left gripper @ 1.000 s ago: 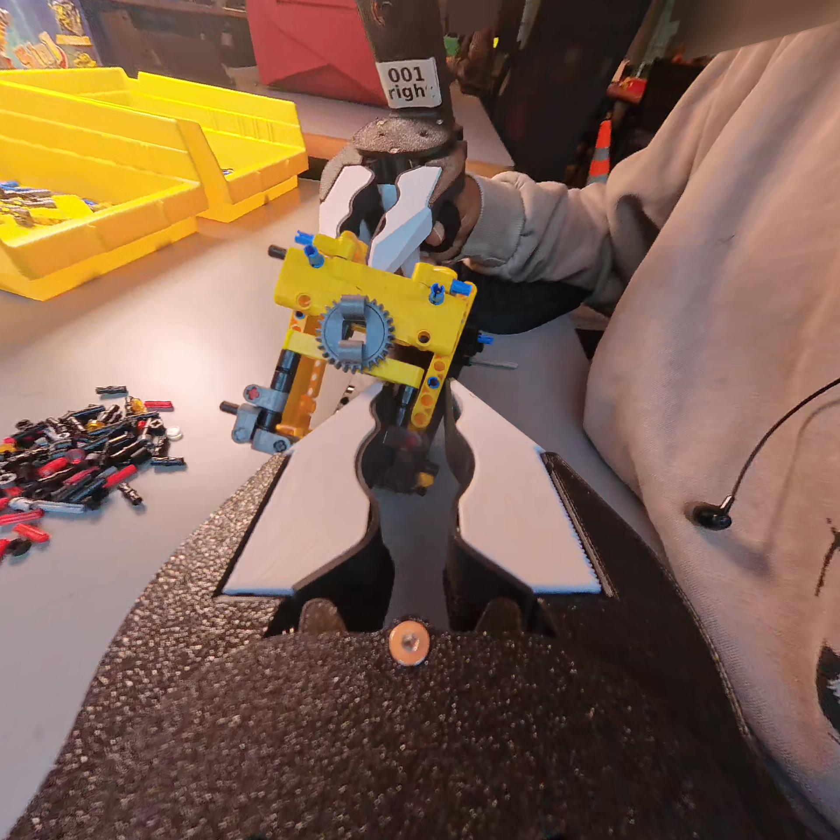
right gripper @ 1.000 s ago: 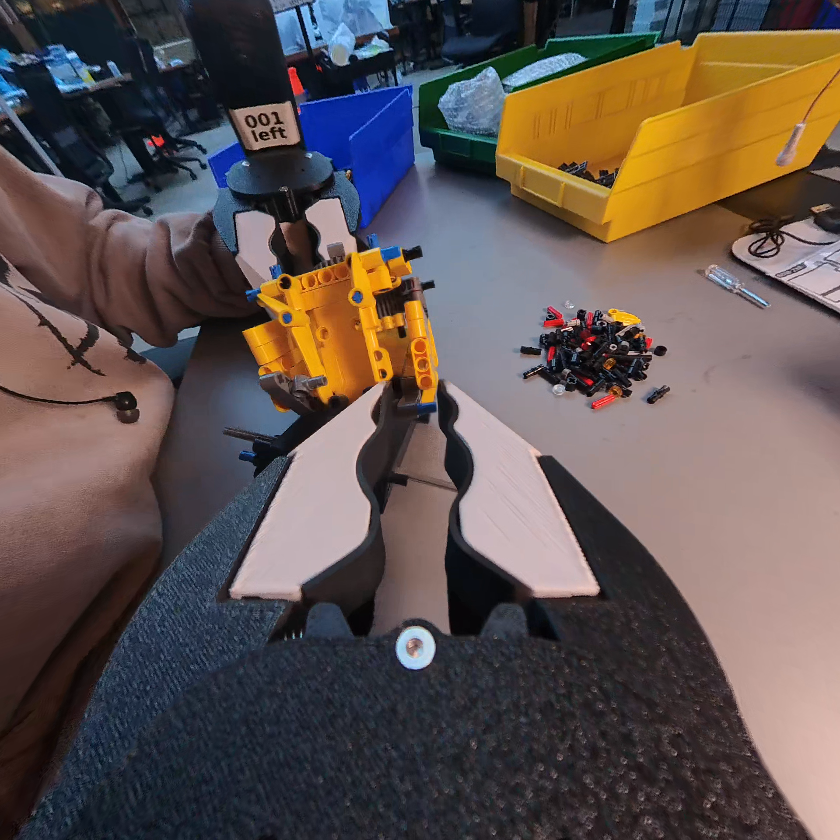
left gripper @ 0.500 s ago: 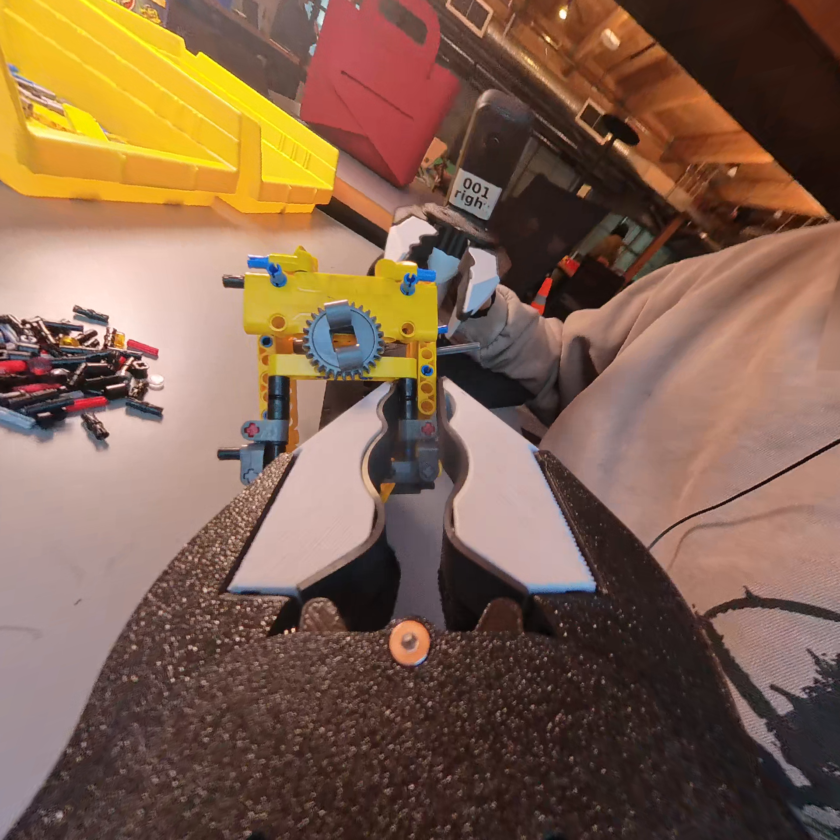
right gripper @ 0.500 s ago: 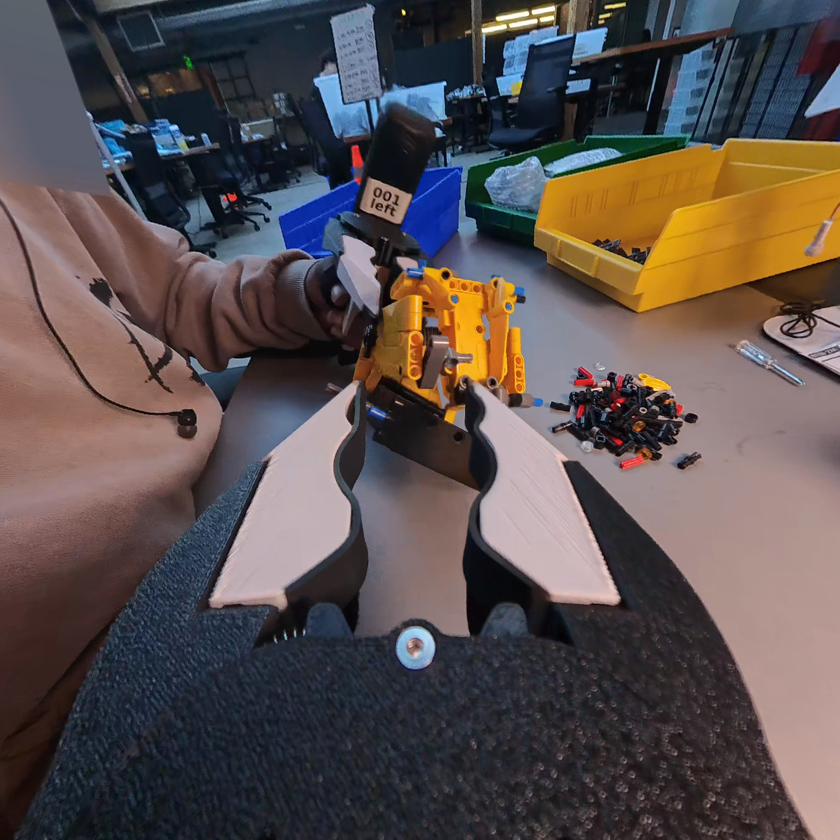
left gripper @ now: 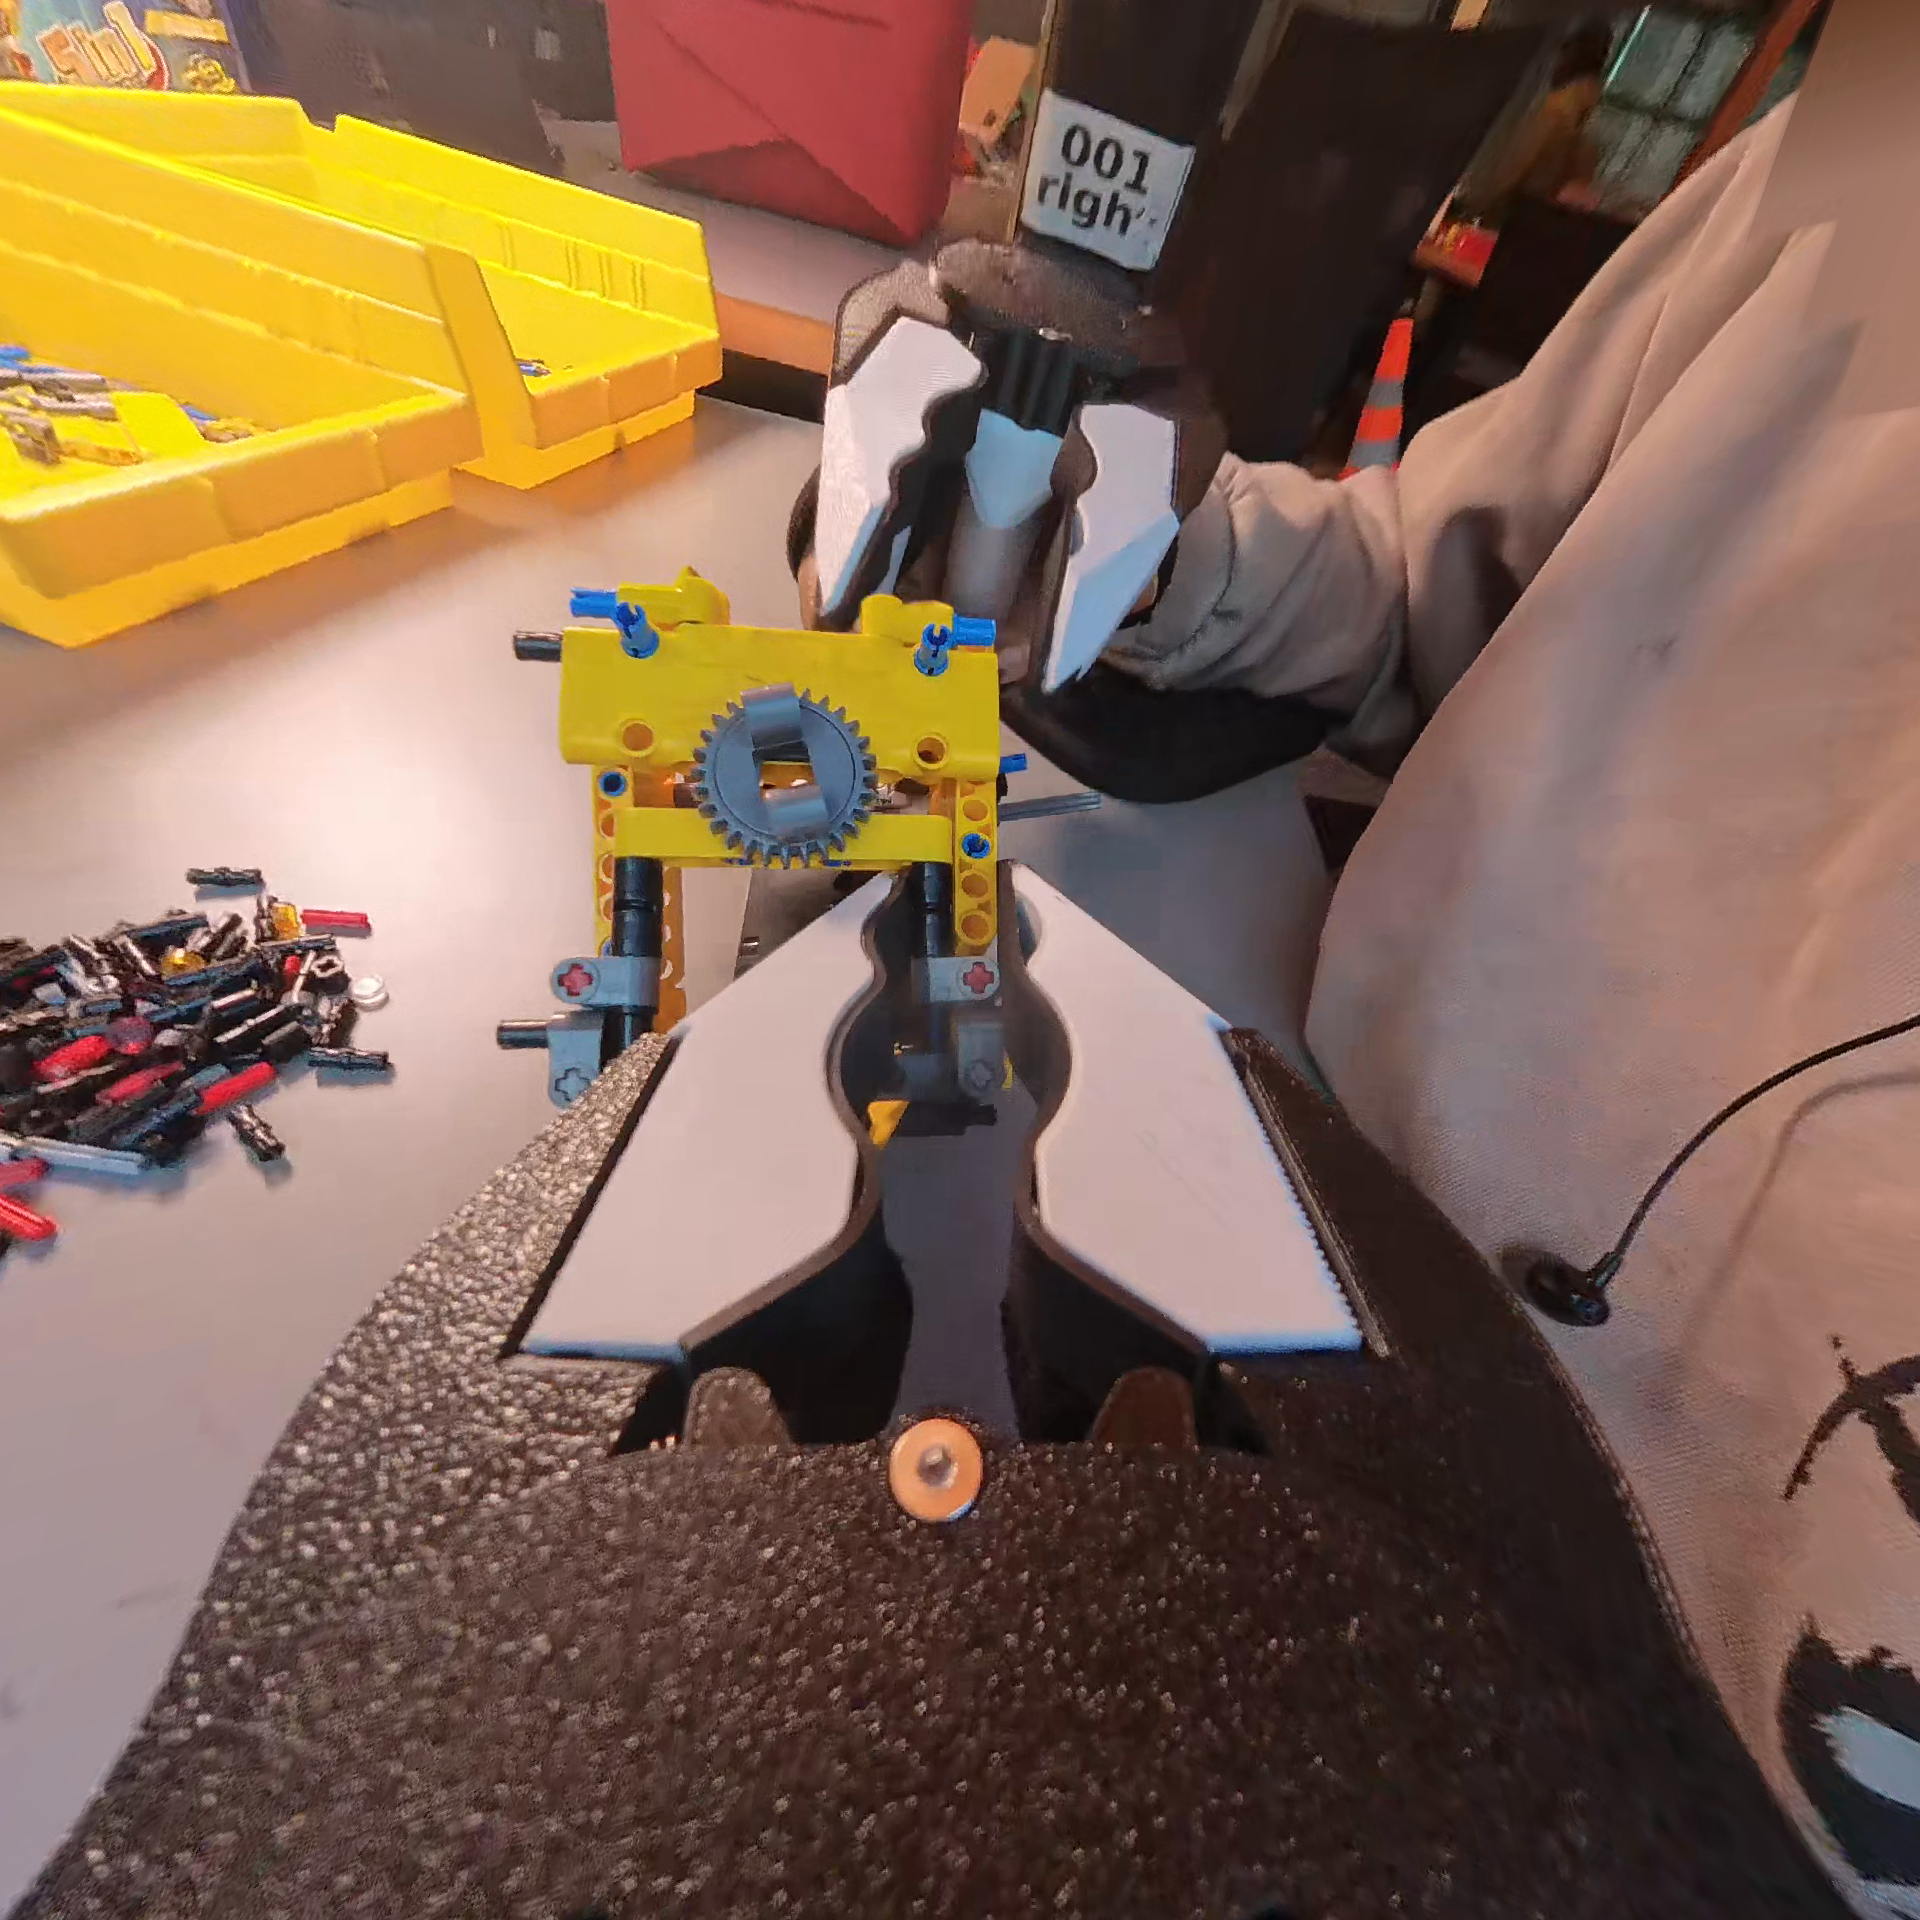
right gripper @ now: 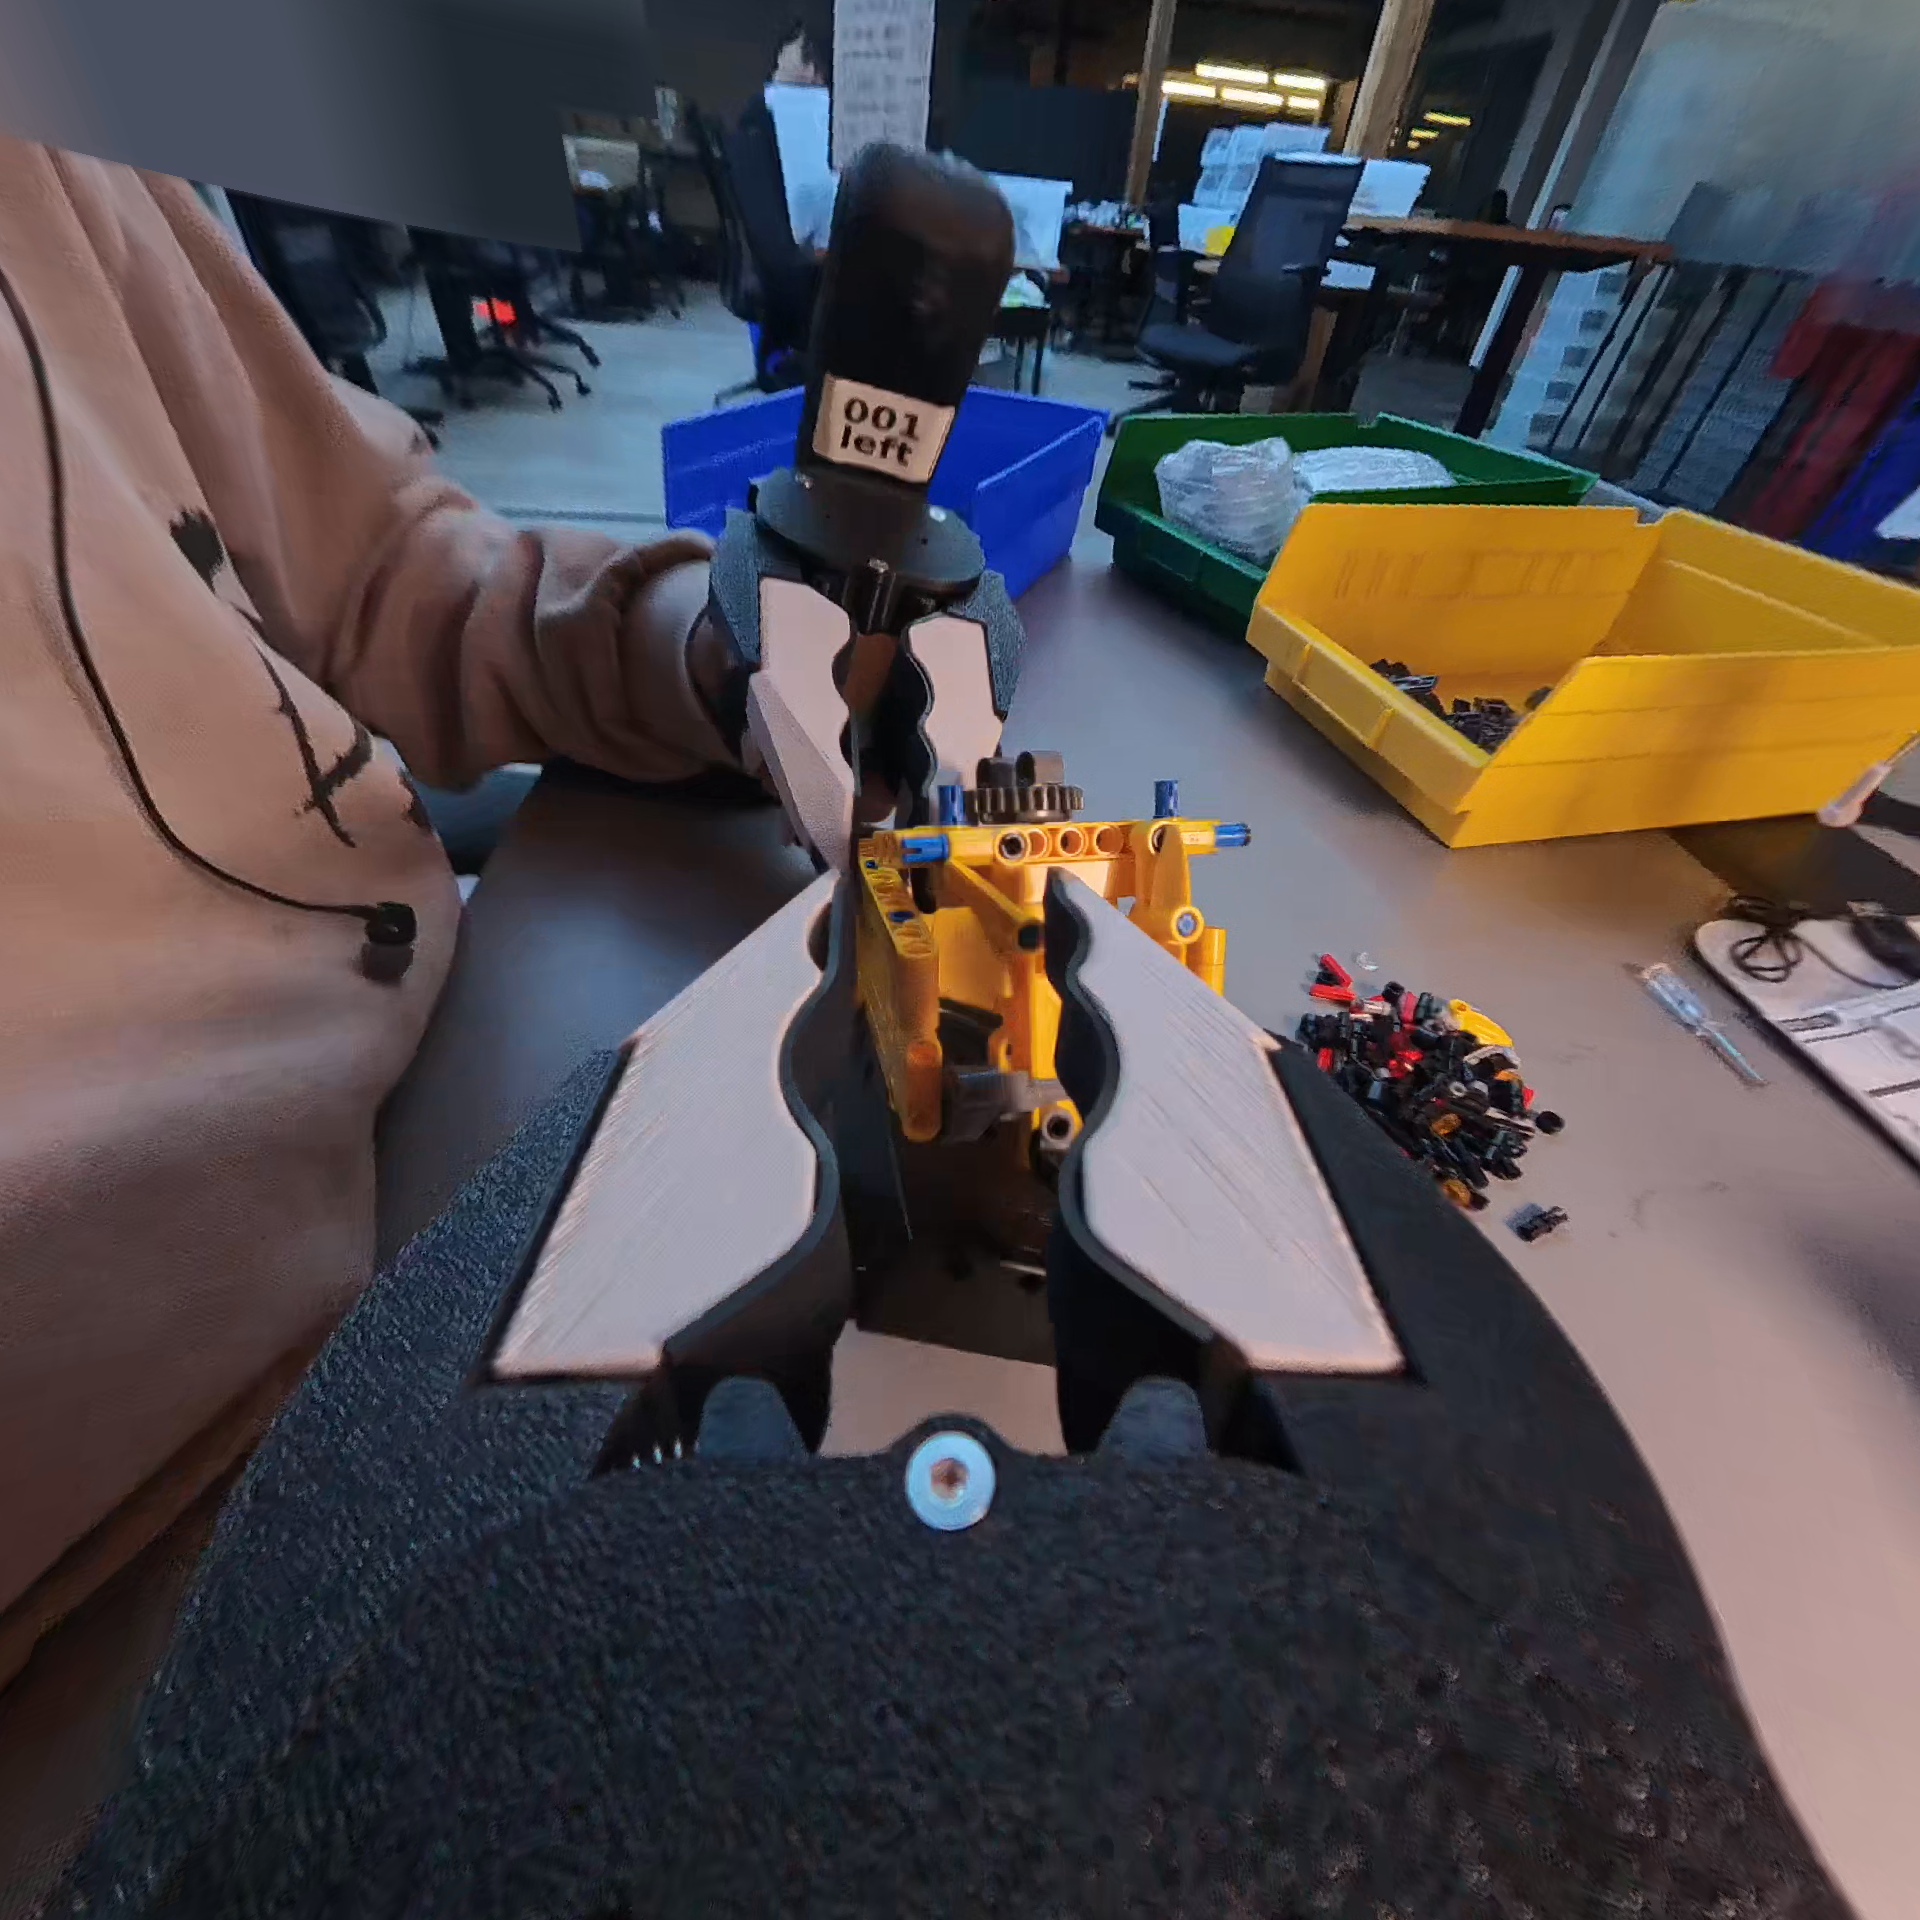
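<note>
standing close, i count two grippers and one yellow brick model (left gripper: pixel 779 727) between them. the left gripper (left gripper: pixel 940 914) has its fingers drawn in tight on one leg of the model, a yellow beam with grey joints at the bottom. the right gripper (right gripper: pixel 951 904) has its fingers set wider, on either side of the model's body; whether they press on it i cannot tell. the model stands upright with one grey gear (left gripper: pixel 781 774) on its face and small blue pins along its top edge.

from the left wrist view the gear faces the camera and the right gripper (left gripper: pixel 997 634) hangs just behind the model's top, fingers apart. from the right wrist view the gear shows edge-on at the top, and the left gripper (right gripper: pixel 852 831) comes down onto the model's near corner.

beside the model one pile of small black and red parts (right gripper: pixel 1423 1081) lies on the grey table (right gripper: pixel 1714 1299). further off the left view shows two yellow bins (left gripper: pixel 312 343) and a red box (left gripper: pixel 800 94). the right view shows one yellow bin (right gripper: pixel 1621 665), one green bin (right gripper: pixel 1340 488) with clear bags, one blue bin (right gripper: pixel 1029 468), a screwdriver (right gripper: pixel 1704 1023) and papers. behind are desks and office chairs in a dim workshop. a person in a beige sweatshirt (right gripper: pixel 208 727) sits at the table.
</note>
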Action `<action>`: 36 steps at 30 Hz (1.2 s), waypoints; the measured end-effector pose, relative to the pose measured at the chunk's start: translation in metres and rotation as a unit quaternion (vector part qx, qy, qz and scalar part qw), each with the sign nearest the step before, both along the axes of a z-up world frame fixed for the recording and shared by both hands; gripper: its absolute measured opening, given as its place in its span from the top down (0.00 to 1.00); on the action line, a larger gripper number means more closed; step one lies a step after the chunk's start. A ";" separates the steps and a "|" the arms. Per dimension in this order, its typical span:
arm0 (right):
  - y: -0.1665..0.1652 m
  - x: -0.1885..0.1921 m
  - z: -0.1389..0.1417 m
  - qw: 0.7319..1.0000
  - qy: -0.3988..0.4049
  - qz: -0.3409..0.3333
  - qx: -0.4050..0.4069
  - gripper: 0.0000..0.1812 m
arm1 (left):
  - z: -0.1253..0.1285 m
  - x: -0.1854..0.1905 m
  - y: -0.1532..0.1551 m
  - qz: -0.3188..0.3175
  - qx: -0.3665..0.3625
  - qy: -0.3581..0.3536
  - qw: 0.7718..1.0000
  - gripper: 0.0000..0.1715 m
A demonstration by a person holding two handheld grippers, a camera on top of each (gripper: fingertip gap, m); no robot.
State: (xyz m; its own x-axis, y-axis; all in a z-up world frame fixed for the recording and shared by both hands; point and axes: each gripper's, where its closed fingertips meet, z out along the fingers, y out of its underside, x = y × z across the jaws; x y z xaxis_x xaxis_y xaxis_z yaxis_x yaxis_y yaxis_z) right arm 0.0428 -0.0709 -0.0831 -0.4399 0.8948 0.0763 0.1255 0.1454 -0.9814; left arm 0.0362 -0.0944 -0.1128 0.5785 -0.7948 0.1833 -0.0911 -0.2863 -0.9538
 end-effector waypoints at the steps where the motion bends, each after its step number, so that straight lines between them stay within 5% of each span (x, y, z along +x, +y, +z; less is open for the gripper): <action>1: -0.003 -0.002 -0.004 0.999 -0.003 -0.006 0.032 0.80 | -0.002 0.002 0.000 0.000 0.013 0.021 1.000 0.92; 9: 0.003 -0.004 -0.015 0.995 -0.036 -0.039 0.084 0.86 | -0.013 -0.003 0.007 0.035 0.080 0.131 0.988 0.91; 17: 0.017 -0.003 -0.009 0.997 -0.049 -0.060 -0.026 0.87 | 0.025 -0.021 0.005 0.075 0.156 0.067 0.983 0.84; 21: 0.021 -0.003 -0.009 0.996 -0.049 -0.065 -0.045 0.87 | 0.031 -0.049 0.016 0.128 0.109 0.008 0.986 0.63; 25: 0.015 -0.005 -0.008 0.995 -0.047 -0.052 -0.069 0.87 | -0.010 -0.035 0.021 0.096 -0.021 0.009 0.995 0.41; 31: -0.003 0.004 -0.012 0.989 -0.091 0.015 -0.117 0.88 | -0.033 -0.034 0.019 0.090 0.028 0.154 0.984 0.50; 34: -0.022 0.030 -0.016 0.984 -0.128 0.115 -0.052 0.87 | -0.039 -0.035 0.012 0.072 0.046 0.187 0.979 0.68; 36: -0.021 0.045 -0.005 0.981 -0.121 0.148 0.015 0.84 | -0.040 -0.037 0.010 0.062 0.011 0.155 0.986 0.61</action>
